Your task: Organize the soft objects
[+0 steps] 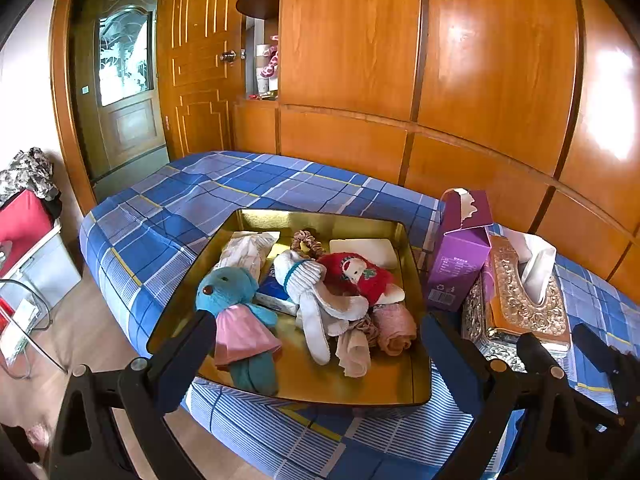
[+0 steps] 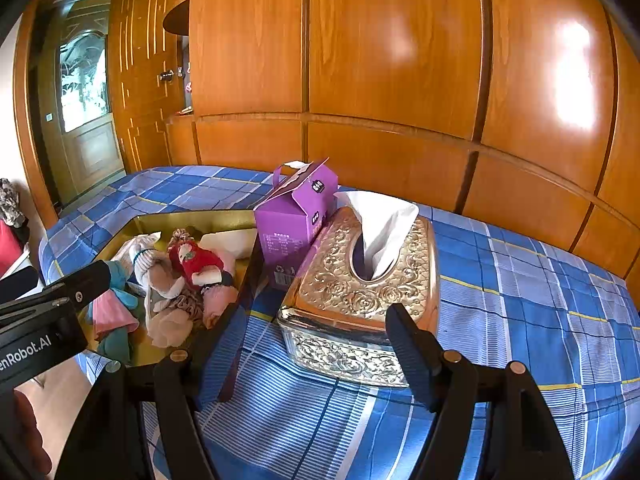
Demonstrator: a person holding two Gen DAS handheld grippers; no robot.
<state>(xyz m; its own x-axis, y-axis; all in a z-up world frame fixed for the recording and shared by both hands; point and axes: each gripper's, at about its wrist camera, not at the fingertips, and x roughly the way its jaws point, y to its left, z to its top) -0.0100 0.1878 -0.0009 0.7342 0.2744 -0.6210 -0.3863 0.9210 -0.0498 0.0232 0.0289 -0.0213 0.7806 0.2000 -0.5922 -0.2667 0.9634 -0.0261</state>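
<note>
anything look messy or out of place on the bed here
Yes: the gold tray holds a jumbled heap: blue plush toy, white bunny, red doll, socks and cloths overlapping. The purple carton beside it stands with its top flaps open.

A gold tray point(image 1: 416, 280) on the blue plaid bed point(image 1: 180, 200) holds a teal doll point(image 1: 240, 300), white bunny point(image 1: 316, 296) and red doll point(image 1: 360, 276)
</note>
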